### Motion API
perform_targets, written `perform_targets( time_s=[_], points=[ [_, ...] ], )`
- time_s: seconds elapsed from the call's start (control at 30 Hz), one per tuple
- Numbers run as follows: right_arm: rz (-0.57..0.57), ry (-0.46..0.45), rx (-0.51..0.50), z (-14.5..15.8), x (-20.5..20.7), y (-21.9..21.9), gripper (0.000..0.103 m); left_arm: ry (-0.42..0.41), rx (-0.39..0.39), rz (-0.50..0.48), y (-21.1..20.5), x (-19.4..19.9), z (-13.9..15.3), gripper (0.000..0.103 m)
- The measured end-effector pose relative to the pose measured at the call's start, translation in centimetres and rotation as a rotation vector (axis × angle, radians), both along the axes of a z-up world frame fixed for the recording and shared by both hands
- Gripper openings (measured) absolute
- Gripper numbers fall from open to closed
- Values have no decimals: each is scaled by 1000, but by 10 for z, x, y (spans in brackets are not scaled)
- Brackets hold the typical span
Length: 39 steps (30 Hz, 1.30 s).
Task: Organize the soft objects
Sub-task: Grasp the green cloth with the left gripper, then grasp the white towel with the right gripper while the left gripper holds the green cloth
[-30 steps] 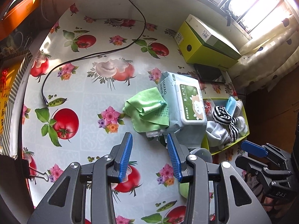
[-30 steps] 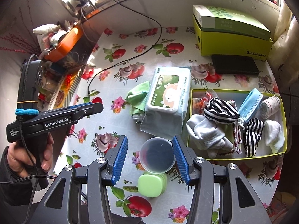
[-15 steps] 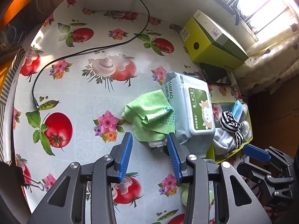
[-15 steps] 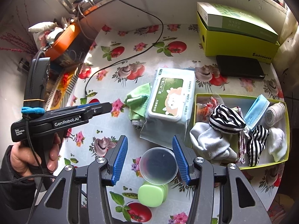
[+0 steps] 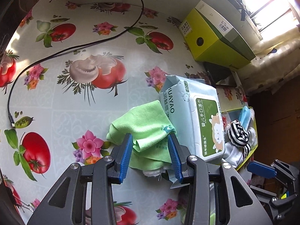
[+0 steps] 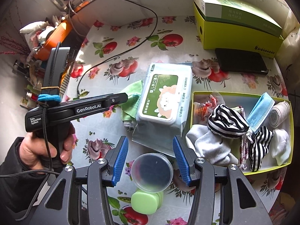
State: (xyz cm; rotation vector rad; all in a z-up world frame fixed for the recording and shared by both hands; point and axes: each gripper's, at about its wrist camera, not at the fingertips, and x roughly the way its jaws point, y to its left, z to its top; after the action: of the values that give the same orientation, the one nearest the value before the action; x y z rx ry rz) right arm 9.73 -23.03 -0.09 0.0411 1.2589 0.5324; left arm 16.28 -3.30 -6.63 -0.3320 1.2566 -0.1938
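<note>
Since a second ago the left gripper [image 5: 151, 154] has come down and forward toward the green cloth [image 5: 144, 125], which now sits between its blue pads; the jaws stand apart on either side of the crumpled folds, and whether a pad touches the fabric I cannot tell. Largest in view is the table [image 5: 75, 93] with its tomato-and-flower oilcloth. On it, a yellow-green box [image 6: 240, 31] stands at the far edge. Nearer is the yellow tray [image 6: 195, 101] holding socks, a blue mask and other soft things. A wet-wipes pack [image 6: 165, 99] lies just left of the tray, with the cloth against its left side and partly tucked under it. The person's left hand [image 6: 43, 150] grips the handle, tool angled steeply down. The right gripper [image 6: 151, 159] hangs with jaws apart above a clear round lid [image 6: 152, 172], clamped on nothing.
</note>
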Motion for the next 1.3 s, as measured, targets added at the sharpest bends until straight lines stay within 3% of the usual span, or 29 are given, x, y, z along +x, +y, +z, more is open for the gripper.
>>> perform_targets(
  time_s=[0.23,0.3,0.4,0.77,1.03,1.13,1.3],
  points=[
    [11,6,6,-2,4,2,49,30,7,-17,-6,4,-15,39],
    [19,6,7,-2,5,5,49,40,13,-18,-6,5,-18,15],
    [30,6,10,-2,5,8,49,41,6,-19,-3,4,-21,6],
    [72,-15,19,3,9,27,49,-28,31,62,38,-23,11,4],
    [179,-33,5,-5,21,81,49,-12,84,133,79,-54,10,4],
    [226,-27,-31,-17,28,108,49,12,84,158,91,-61,0,4],
    [276,-15,-182,-51,38,140,49,31,91,192,108,-72,-10,4]
  ],
)
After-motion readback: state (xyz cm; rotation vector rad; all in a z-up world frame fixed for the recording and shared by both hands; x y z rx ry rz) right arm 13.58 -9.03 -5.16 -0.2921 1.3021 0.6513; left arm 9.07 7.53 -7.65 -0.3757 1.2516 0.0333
